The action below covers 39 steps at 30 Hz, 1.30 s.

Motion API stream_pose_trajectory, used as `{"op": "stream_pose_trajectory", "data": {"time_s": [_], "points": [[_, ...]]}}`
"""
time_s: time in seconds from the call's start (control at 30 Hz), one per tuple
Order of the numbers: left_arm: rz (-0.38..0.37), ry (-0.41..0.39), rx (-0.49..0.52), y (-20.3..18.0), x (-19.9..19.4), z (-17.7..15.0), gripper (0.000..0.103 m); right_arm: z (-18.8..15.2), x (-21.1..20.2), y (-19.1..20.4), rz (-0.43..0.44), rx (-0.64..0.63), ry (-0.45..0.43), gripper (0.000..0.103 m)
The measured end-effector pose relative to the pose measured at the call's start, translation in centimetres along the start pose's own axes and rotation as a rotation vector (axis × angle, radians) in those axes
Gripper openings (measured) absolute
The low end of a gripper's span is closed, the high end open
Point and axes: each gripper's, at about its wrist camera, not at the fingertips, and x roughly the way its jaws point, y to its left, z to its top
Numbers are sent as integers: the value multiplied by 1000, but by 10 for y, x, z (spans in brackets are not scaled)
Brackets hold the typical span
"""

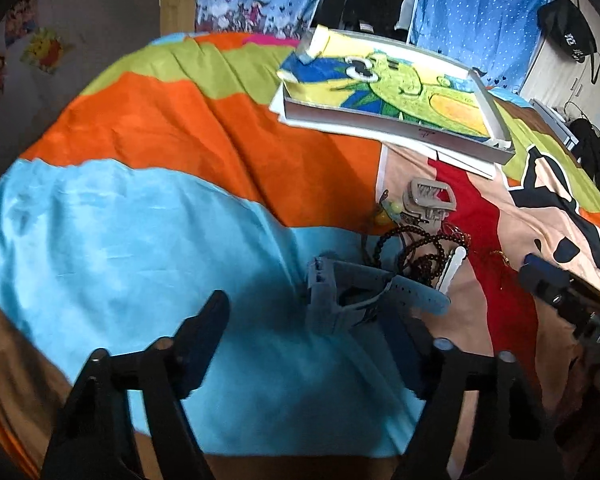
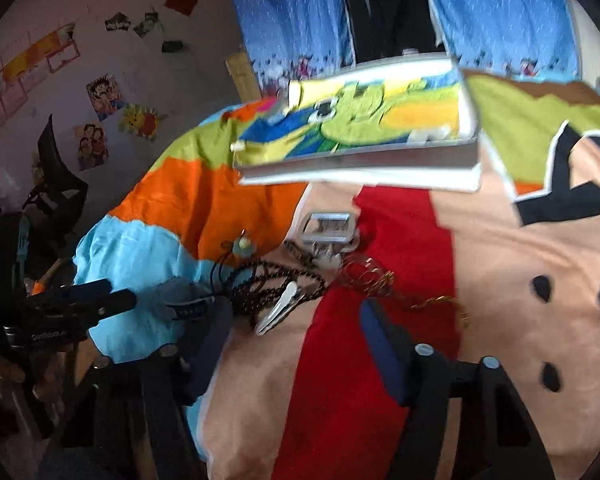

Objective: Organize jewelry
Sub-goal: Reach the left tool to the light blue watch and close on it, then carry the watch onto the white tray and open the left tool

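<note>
Claws come first: two of them, each with two black fingers standing apart and nothing between them. The left claw [image 1: 312,344] hangs just before one gray watch [image 1: 354,300]. The right claw [image 2: 296,344] hangs over the bedspread [image 2: 520,272], near one white clip [image 2: 280,308]. Behind the watch lie dark beads [image 1: 416,252] in a tangled heap, then one gray hair claw [image 1: 430,200]. Farthest behind the watch sits one white tray [image 1: 384,120].

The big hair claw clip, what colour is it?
Grey hair claw clip; shows best in the left wrist view.
</note>
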Motion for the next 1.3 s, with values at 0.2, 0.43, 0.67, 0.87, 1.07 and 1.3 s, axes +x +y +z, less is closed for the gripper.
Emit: {"op": "stream_pose_trajectory", "data": {"time_s": [0.2, 0.43, 0.67, 0.87, 1.07, 1.3], "points": [[-35, 76, -59, 11, 26, 10, 44, 2, 31, 4, 21, -25, 60, 46], [-84, 118, -82, 18, 35, 12, 30, 11, 55, 5, -8, -47, 61, 25], [-80, 150, -57, 14, 43, 9, 17, 8, 74, 10, -23, -77, 101, 10], [-29, 102, -51, 11, 33, 4, 14, 8, 67, 13, 5, -70, 83, 6], [-2, 53, -82, 9, 14, -3, 14, 10, 40, 20, 5, -92, 18, 3], [12, -39, -102, 2, -5, 5, 14, 17, 22, 15, 15, -49, -61, 3]]}}
